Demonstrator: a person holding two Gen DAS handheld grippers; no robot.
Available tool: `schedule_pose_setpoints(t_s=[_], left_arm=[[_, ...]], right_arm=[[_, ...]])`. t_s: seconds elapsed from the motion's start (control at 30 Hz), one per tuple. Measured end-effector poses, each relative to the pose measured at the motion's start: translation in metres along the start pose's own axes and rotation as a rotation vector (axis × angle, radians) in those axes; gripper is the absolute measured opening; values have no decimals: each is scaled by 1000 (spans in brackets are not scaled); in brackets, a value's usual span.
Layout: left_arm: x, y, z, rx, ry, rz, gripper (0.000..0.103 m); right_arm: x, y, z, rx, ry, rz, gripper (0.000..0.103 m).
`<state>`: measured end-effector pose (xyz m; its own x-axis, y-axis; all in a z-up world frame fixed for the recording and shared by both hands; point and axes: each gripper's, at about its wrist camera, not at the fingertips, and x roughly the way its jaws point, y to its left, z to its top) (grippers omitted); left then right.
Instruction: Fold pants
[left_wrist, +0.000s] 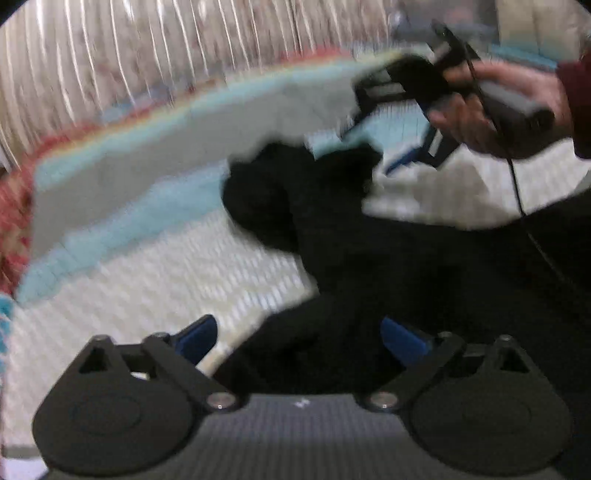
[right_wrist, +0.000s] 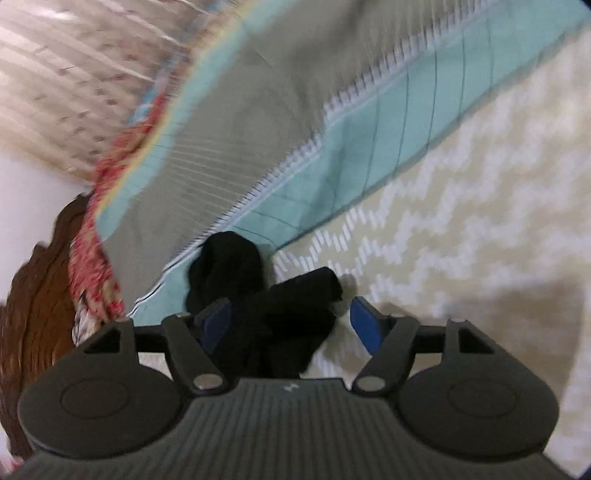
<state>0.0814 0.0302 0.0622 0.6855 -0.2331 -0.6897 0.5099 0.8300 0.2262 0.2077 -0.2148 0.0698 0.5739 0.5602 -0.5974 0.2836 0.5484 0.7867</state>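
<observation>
Both views are blurred, so fine detail is limited.

The black pants (left_wrist: 332, 236) lie in a bunched, twisted heap on a bed, resting on a cream zigzag-patterned bedspread (left_wrist: 155, 280). One rumpled end sits against a grey and teal blanket (left_wrist: 147, 162) that runs along the far side of the bed. A patterned curtain (left_wrist: 110, 55) hangs behind. No flat panel or clean crease is visible in the pants; I judge the fold not yet begun, or at its earliest stage.

The left tool (left_wrist: 297, 334) has its blue pads spread wide. Dark cloth lies in the gap between them, but the pads do not press on it. The right tool (right_wrist: 291, 321) is likewise open, its pads standing clear on either side of a lump of the pants without pinching it. In the left wrist view the right tool is also seen from outside, held in a hand (left_wrist: 491, 107) above the far end of the garment.

Judgement on the step in hand: nothing is gripped, and both tools are placed over the heap to take hold. The next move calls for finding the waistband or a leg hem in the tangle, closing each tool on a separate edge, and drawing the pants out flat on the bedspread. Grabbing several layers at once is the likely fault.
</observation>
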Motion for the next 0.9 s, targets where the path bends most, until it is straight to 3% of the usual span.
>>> schedule_pose_setpoints(t_s=[0.03,0.07,0.1,0.13,0.2,0.3,0.4,0.53,0.63,0.77,0.83,0.9], left_arm=[[8,2,-1,-11,33,-24,52],[12,4,-2,-25,58,-39,17],[13,8,-2,-49,69,-36,13],[7,14,0,-84,49,-35,11],[-10,28,5,-151,-15,-16,10],[-32,50,18,-271,-73,35,9],[-40,65,26,-372,-107,61,9],[-24,65,36,-459,-83,65,9],[-1,41,44,-444,-52,76,9],[29,17,46,-409,16,102,10],[40,10,46,-379,55,123,17],[38,8,46,-362,95,140,30]], right_arm=[[13,-4,3,46,29,4,68],[27,-2,10,75,49,0,54],[29,0,12,77,54,-21,31],[22,5,15,49,38,-38,28],[-17,19,28,-47,-78,-3,16],[-98,16,69,-138,-264,-15,15],[-199,-5,113,-181,-468,-117,14],[-313,-49,153,-150,-695,-281,14],[-351,-85,161,-139,-748,-415,14],[-346,-145,153,-76,-702,-502,15],[-340,-175,146,9,-658,-506,18],[-329,-196,137,74,-627,-507,23]])
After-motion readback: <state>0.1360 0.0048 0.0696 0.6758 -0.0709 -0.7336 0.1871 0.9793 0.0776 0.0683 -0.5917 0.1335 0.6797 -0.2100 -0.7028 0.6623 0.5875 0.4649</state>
